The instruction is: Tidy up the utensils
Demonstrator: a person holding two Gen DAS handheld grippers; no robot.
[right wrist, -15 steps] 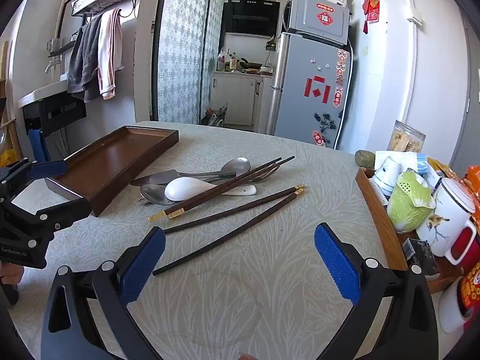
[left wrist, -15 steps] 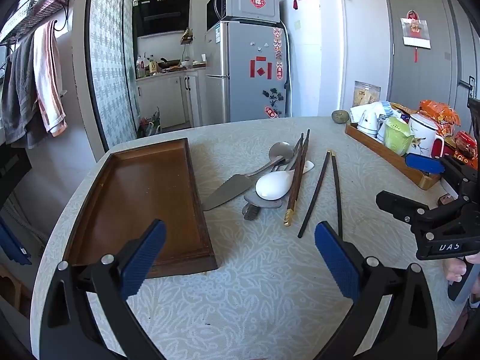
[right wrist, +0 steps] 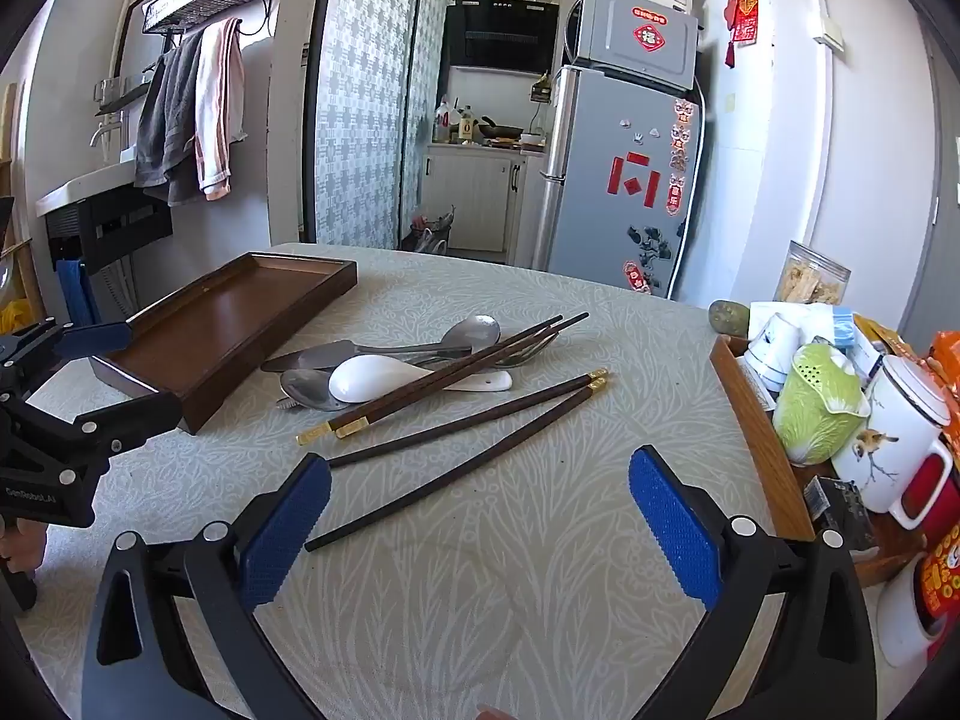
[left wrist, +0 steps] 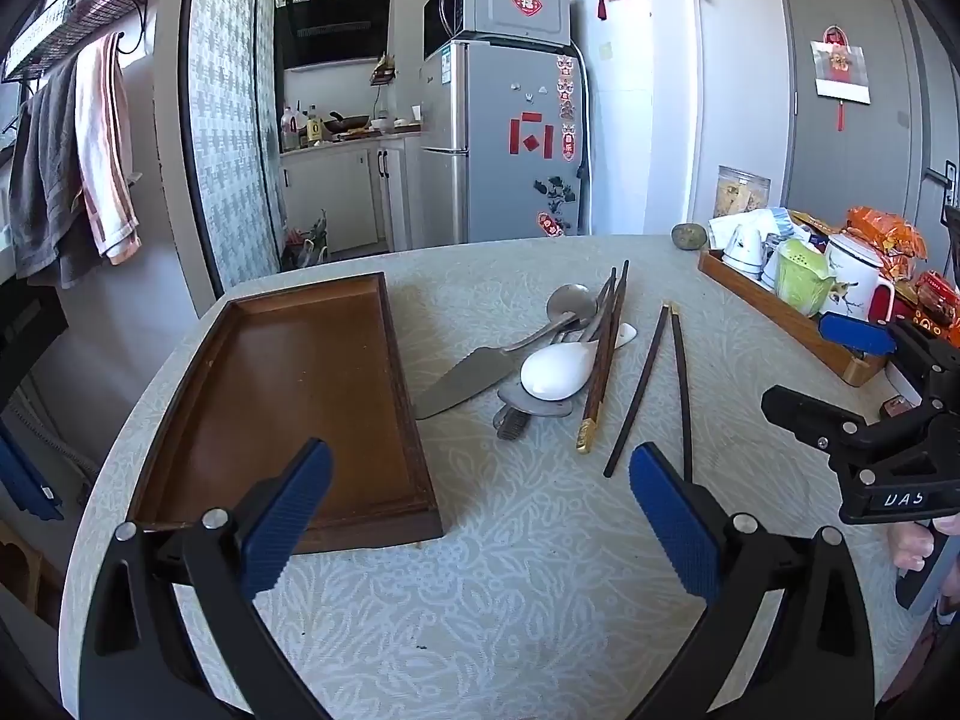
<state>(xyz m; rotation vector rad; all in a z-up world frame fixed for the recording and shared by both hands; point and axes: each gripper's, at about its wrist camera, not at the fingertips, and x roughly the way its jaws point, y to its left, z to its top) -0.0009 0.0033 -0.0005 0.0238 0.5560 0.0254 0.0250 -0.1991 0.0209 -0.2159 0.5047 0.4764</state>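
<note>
A round table (left wrist: 540, 570) is wearing a pale green cloth with a white leaf pattern. Ahead and to the left of the left gripper (left wrist: 480, 516) a shallow rectangular wooden tray (left wrist: 288, 384) is lying, dark brown and smooth, with a low raised rim. Ahead and slightly right of that gripper the utensils are lying in a loose heap, just beside the tray's long edge: a flat, wedge-shaped metal server (left wrist: 462, 381), a glossy white ceramic spoon (left wrist: 555, 369) resting on a dull steel spoon (left wrist: 570, 303), and a pair of slim dark wooden chopsticks with gold-capped ends (left wrist: 600, 372) crossing over them. A second pair of chopsticks (left wrist: 660, 384) is lying on the cloth apart from the heap, splayed, with one tip running down beside the left gripper's right finger.

The left gripper's ribbed blue pads (left wrist: 288, 516) are standing wide apart, gripping nothing and touching nothing. The right gripper (right wrist: 480, 522) is hanging likewise, its blue pads (right wrist: 672, 522) spread wide and bare; the splayed chopsticks are lying just ahead of it, one tip near its left finger. To its right a second wooden tray (right wrist: 762, 450) is carrying a cabbage-shaped green ceramic pot (right wrist: 819, 402) and a white mug (right wrist: 894, 432).
</note>
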